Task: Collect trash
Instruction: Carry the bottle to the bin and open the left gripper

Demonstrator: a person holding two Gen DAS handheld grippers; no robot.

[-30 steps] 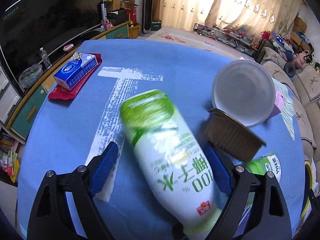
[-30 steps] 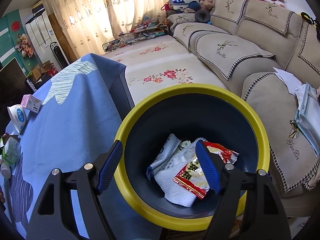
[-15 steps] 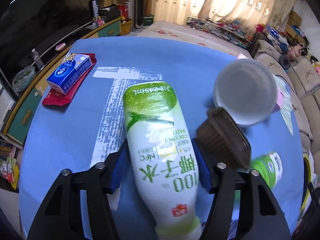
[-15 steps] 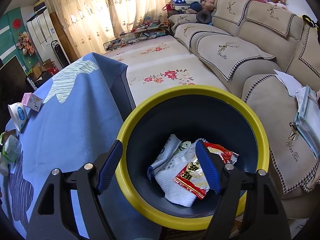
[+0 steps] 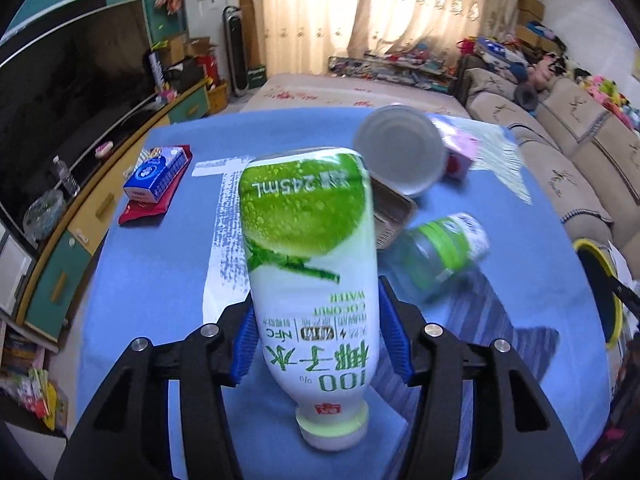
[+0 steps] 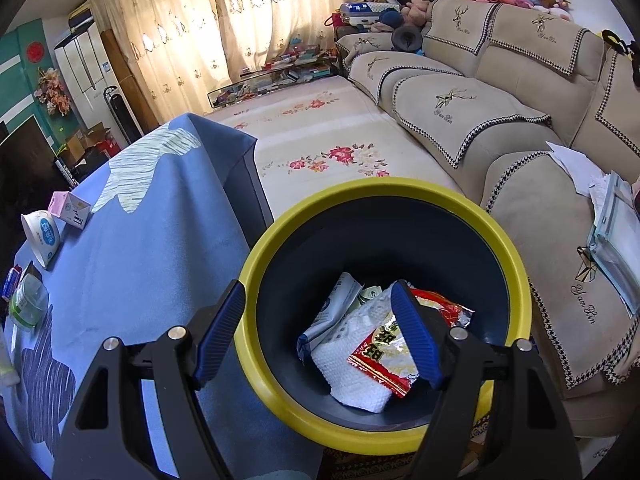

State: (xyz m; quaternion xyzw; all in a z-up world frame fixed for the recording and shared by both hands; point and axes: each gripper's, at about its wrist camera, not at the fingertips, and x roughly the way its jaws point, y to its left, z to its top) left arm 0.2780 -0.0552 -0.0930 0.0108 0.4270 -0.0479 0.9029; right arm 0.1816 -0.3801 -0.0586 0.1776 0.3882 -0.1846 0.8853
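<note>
While my left gripper (image 5: pixel 318 346) pinches the white and green coconut water bottle (image 5: pixel 310 276) between its blue pads, the bottle points away from me with its cap end nearest the camera and its base lifted above the blue tablecloth (image 5: pixel 160 280). Just beyond it, on the cloth, lie a clear green-labelled bottle (image 5: pixel 440 248) on its side, a brown tray (image 5: pixel 390 214) partly hidden behind the held bottle, and a white bowl (image 5: pixel 400 148) tipped so that its inside faces me. Further left sits a blue tissue box (image 5: pixel 156 170) on top of a red packet (image 5: pixel 150 206). My right gripper (image 6: pixel 318 336) hangs with its jaws spread wide and holding nothing, over the near rim of the yellow-rimmed trash bin (image 6: pixel 516 252). Inside the dark bin lie a white paper towel (image 6: pixel 352 364), a red and gold snack wrapper (image 6: pixel 384 352) and a pale folded packet (image 6: pixel 332 312). Compared with a second ago, the left jaws have gone from spread around the loose bottle to clamped on it, and the bottle has come up off the cloth; the right gripper and the bin's contents look unchanged.
</note>
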